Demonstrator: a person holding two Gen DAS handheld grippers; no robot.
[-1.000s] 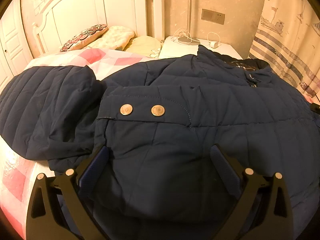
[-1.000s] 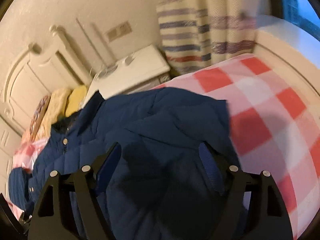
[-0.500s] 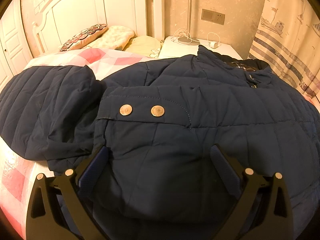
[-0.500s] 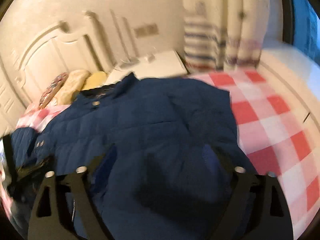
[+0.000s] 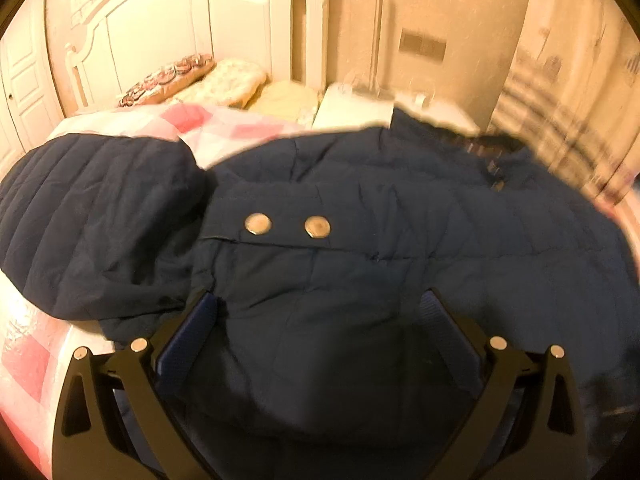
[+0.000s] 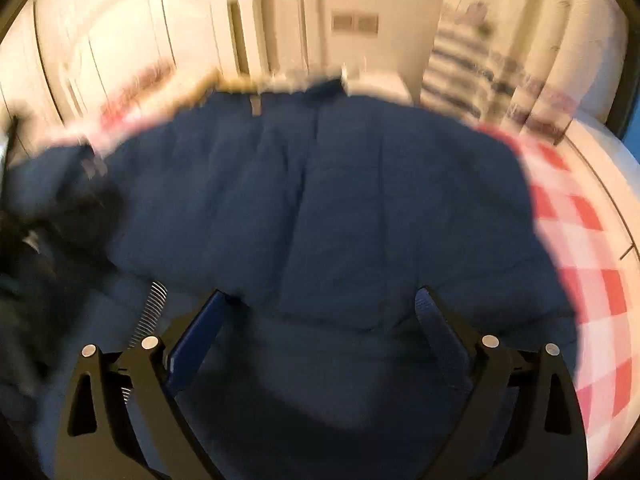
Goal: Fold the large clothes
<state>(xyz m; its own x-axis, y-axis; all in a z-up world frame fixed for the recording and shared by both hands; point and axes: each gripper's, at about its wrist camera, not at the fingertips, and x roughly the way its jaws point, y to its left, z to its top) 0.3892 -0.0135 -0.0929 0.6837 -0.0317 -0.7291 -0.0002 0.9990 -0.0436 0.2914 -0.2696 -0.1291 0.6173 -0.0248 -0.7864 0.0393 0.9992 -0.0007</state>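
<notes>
A large navy-blue quilted padded jacket [image 5: 400, 216] lies spread across the bed's pink-and-white checked cover [image 6: 580, 240], its collar toward the white nightstand [image 5: 352, 108]. One sleeve [image 5: 92, 216] is bunched to the left, beside a cuff tab carrying two round metal snap buttons [image 5: 288, 225]. The left gripper [image 5: 320, 316] hovers over the jacket's near edge, its fingers spread wide and gripping nothing. The right gripper [image 6: 320, 312] is likewise wide apart above the fabric, in a blurred view.

Navy quilted jacket [image 5: 360, 208] on red-and-white checked bedspread [image 6: 580, 240].
</notes>
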